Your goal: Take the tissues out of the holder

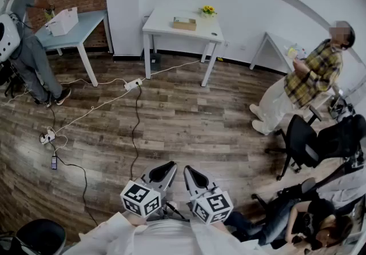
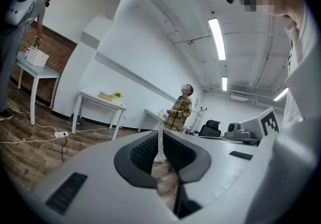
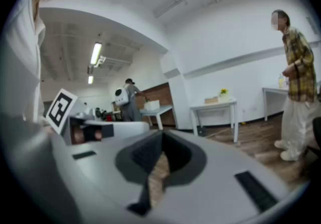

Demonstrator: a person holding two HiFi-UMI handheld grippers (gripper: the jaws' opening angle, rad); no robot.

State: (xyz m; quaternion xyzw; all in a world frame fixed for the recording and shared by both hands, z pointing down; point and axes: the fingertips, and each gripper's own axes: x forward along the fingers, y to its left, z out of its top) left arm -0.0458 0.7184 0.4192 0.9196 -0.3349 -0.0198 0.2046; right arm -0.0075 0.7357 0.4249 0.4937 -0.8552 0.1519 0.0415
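A low tan tissue holder (image 1: 184,23) is sitting on the white worktop (image 1: 163,24) by the far wall, just left of some yellow flowers (image 1: 208,10) and well apart from both tongs. The left tongs (image 1: 167,168) are pointing roughly level toward it, jaws closed on nothing. The right tongs (image 1: 190,171), just beside them, are aiming the same way, likewise closed and empty.

Power strip (image 1: 132,84) on wood floor (image 1: 189,128), plaid-shirted person (image 1: 314,74) beside office chair (image 1: 300,142).
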